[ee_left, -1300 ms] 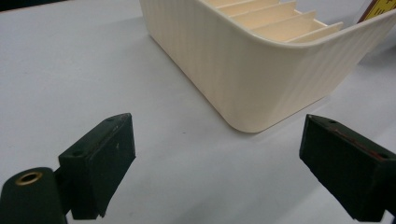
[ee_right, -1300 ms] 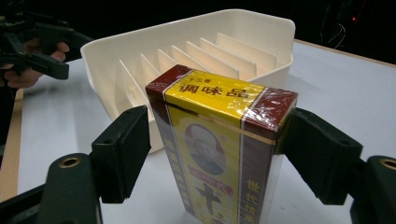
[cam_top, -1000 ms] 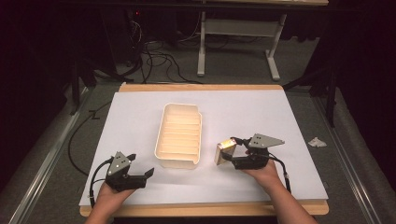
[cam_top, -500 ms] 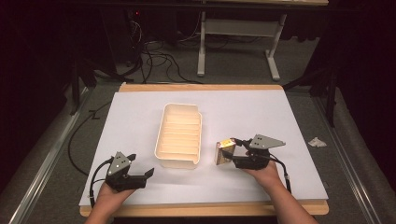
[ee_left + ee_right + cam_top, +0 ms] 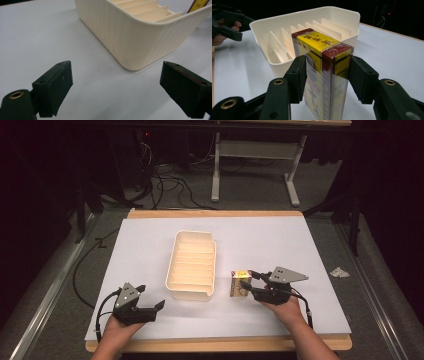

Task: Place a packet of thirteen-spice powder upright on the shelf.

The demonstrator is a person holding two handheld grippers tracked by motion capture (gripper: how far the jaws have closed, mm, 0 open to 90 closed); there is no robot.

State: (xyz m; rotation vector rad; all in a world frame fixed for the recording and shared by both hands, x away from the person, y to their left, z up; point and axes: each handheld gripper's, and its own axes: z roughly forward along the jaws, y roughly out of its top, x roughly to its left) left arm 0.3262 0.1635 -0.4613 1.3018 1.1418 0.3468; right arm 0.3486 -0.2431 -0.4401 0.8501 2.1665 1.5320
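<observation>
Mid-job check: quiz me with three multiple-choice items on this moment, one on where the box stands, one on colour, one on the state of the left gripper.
1. Where does the box stand?
A. Inside the tray
B. On the table beside the tray's near right corner
C. At the table's far edge

2. What colour is the tray?
A. Cream
B. Blue
C. Black

3. How is the left gripper?
A. Shut on the tray
B. Shut on the box
C. Open, with nothing between its fingers

Answers:
1 B: the high view shows the box upright on the white table top, just right of the tray, between the fingers of the right gripper, whose jaws have just been closing on its two sides.
2 A: its ribbed wall and dividers are cream in every view.
3 C: the left gripper view shows its fingers wide apart over bare table, short of the tray.
</observation>
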